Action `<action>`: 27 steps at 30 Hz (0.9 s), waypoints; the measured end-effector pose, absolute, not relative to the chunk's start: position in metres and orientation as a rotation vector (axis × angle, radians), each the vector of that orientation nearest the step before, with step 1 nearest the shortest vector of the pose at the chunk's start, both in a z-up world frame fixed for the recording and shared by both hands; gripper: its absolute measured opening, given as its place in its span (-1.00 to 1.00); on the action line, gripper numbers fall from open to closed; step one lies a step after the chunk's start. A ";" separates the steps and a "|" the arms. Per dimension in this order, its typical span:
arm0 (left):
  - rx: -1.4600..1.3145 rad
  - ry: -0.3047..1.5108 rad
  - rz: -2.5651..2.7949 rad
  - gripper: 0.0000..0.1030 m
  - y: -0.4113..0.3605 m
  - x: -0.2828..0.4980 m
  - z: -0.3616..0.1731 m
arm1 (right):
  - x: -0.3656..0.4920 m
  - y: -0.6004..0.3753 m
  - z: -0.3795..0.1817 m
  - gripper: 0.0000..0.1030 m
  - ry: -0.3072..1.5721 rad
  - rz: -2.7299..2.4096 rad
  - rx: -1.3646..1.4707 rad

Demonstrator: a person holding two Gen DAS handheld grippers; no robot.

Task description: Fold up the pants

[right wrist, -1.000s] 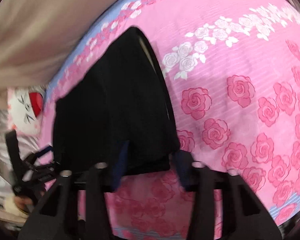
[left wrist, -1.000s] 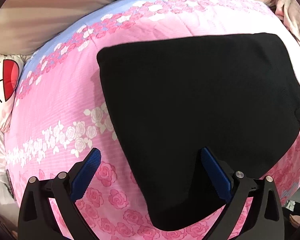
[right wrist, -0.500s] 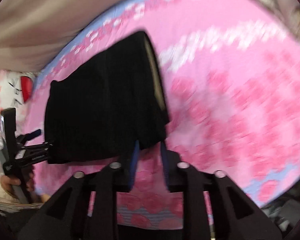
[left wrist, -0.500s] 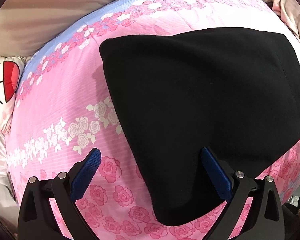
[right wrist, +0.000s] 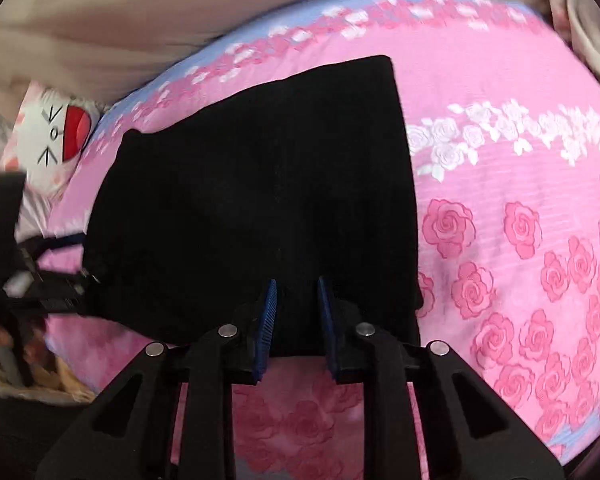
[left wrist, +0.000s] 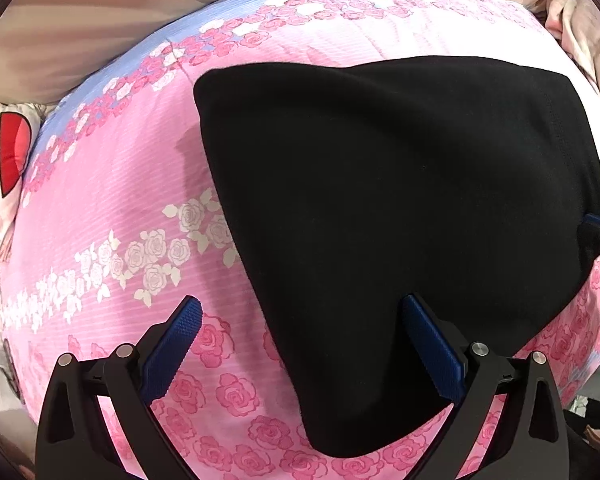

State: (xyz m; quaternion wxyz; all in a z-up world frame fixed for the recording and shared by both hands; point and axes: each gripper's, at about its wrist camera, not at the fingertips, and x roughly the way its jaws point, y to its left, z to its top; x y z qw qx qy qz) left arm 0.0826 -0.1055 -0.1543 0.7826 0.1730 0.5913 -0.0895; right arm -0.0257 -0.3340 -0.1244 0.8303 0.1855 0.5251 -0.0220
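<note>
Pink rose bedspread (left wrist: 148, 184) carries black pants (left wrist: 380, 200); right tongs (right wrist: 296, 308) closing on their edge, left tongs (left wrist: 300, 320) wide open.

A bed fills most of both views, covered by a pink quilt (left wrist: 148, 184) printed with darker pink roses, a band of white roses and a pale blue strip along its far edge. Beyond that edge, across the top of the frame, hangs plain beige fabric (left wrist: 80, 32). At the left edge lies a white cushion (left wrist: 4, 160) with a red patch and black marks. Light is soft and even.
</note>
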 end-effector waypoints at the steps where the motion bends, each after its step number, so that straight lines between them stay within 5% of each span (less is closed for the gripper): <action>1: 0.370 1.276 -0.194 0.90 -0.105 0.083 -0.155 | -0.025 -0.331 -0.110 -0.52 1.085 -0.047 0.394; 5: 0.321 1.282 -0.203 0.90 -0.097 0.084 -0.153 | -0.015 -0.315 -0.084 -0.51 1.030 0.036 0.351; 10: 0.239 1.319 -0.225 0.90 -0.079 0.087 -0.155 | -0.002 -0.297 -0.141 -0.44 1.144 0.037 0.245; 14: 0.170 1.315 -0.257 0.90 -0.066 0.086 -0.144 | -0.004 -0.305 -0.111 -0.44 1.118 0.011 0.323; 15: 0.163 1.290 -0.250 0.89 -0.063 0.084 -0.134 | -0.010 -0.312 -0.099 -0.28 1.078 0.006 0.347; 16: 0.146 1.235 -0.235 0.89 -0.056 0.084 -0.118 | -0.015 -0.322 -0.084 0.33 1.028 -0.027 0.347; 18: 0.080 1.212 -0.218 0.90 -0.042 0.089 -0.108 | -0.020 -0.342 -0.072 0.85 0.978 -0.087 0.315; 27: -0.226 1.372 -0.337 0.85 -0.037 0.122 -0.161 | -0.011 -0.378 -0.142 0.69 1.124 0.007 0.546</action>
